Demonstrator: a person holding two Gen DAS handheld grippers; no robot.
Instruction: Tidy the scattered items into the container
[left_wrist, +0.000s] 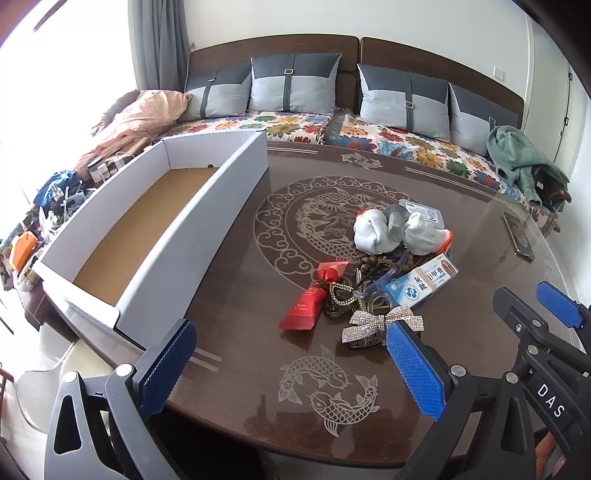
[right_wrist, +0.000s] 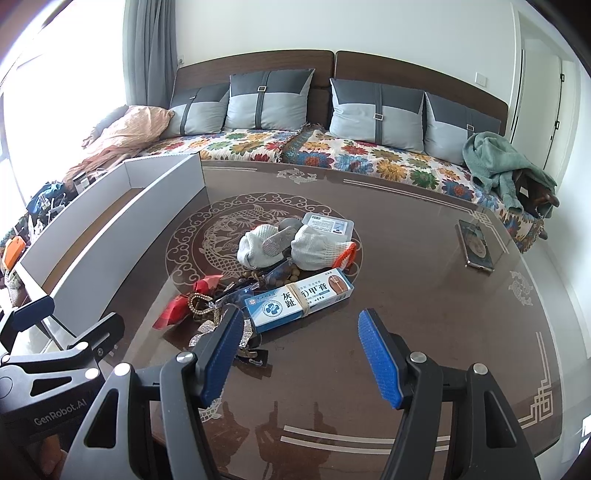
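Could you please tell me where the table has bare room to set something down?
Bare table lies between the medicine box and phone, and in front of both open grippers. The white box is empty. The pile around the gloves is crowded.

"das" on the right hand-held gripper (left_wrist: 554, 306); "genrobot.ai" on the left hand-held gripper (right_wrist: 66, 314); "灰趾" on the blue-white box (right_wrist: 299, 300).
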